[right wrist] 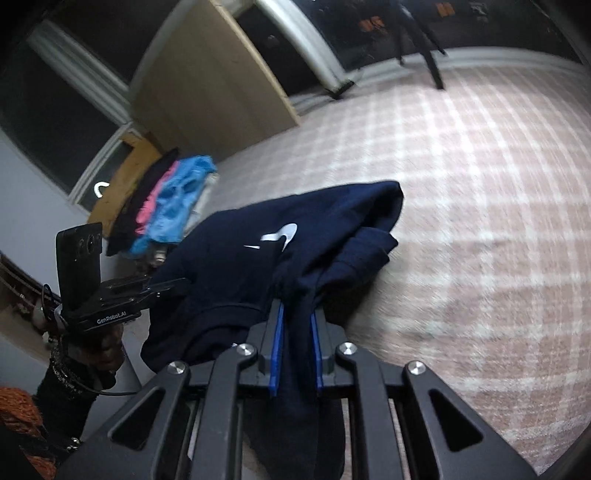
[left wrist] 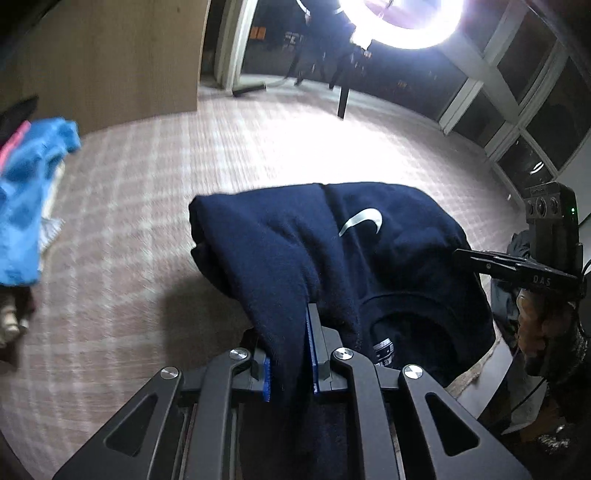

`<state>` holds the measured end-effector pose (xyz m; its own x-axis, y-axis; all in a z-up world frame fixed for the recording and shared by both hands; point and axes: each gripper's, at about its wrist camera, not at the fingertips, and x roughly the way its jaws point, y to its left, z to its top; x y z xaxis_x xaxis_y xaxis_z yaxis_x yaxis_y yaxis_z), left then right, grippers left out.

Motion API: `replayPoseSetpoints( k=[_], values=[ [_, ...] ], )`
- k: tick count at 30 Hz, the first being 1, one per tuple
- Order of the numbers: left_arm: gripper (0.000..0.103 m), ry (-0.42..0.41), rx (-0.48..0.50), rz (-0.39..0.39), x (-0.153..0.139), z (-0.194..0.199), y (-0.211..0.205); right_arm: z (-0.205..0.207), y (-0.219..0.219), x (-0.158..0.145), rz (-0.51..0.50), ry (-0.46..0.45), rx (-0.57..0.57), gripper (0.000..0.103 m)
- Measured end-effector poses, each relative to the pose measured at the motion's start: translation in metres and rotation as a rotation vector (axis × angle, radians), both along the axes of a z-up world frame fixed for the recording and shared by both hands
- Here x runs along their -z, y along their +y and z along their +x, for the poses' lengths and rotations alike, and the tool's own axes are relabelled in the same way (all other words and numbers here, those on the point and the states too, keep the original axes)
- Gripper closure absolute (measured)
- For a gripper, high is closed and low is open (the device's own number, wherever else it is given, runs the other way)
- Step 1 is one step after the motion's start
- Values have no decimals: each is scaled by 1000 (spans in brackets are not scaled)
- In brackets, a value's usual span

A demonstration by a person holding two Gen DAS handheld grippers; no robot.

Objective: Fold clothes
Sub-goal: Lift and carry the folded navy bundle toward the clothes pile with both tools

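Note:
A navy sweatshirt (left wrist: 332,251) with a white swoosh logo (left wrist: 364,219) hangs bunched between both grippers, above the pink checked cover (left wrist: 184,166). My left gripper (left wrist: 288,325) is shut on a thick fold of it near the collar; the fabric hides the left fingertip. In the right wrist view my right gripper (right wrist: 297,308) is shut on another fold of the same sweatshirt (right wrist: 258,266), which drapes down between the blue pads (right wrist: 277,343). Each view shows the other gripper at the garment's side: the right gripper (left wrist: 465,254) and the left gripper (right wrist: 177,282).
A pile of blue, pink and dark clothes (right wrist: 173,206) lies at the cover's left edge, also seen as the clothes pile (left wrist: 26,206). Behind it stands a wooden panel (left wrist: 110,62). A ring light (left wrist: 402,22) on a tripod (left wrist: 343,99) glares at the far side. A hand (left wrist: 535,332) holds the right gripper.

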<state>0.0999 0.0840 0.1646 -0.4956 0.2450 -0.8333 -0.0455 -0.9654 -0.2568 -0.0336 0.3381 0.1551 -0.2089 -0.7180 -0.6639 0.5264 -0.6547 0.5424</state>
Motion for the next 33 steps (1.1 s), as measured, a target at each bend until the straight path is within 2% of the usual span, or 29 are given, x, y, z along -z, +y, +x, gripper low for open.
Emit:
replayPoseSetpoints(
  k=[3, 6, 9, 12, 14, 20, 26, 30, 33],
  values=[
    [90, 43, -14, -29, -35, 2, -18, 5, -5, -26, -34, 46, -18, 90],
    [90, 88, -29, -36, -67, 0, -78, 9, -25, -55, -67, 97, -45, 90],
    [90, 138, -45, -65, -84, -15, -108, 12, -53, -84, -88, 155, -82, 90],
    [90, 185, -61, -105, -90, -27, -123, 16, -91, -113, -106, 220, -116, 90],
    [90, 214, -74, -121, -103, -21, -147, 21, -121, -133, -121, 266, -137, 90],
    [90, 284, -102, -197, -147, -1, -249, 31, -226, -175, -159, 357, -162, 90],
    [90, 298, -126, -259, -174, 14, -356, 30, -339, -180, -176, 370, -166, 90],
    [90, 275, -158, -267, -170, 12, -416, 26, -396, -166, -167, 359, -154, 90],
    [90, 256, -158, -245, -154, 2, -445, 19, -423, -155, -149, 340, -148, 90]
  ],
)
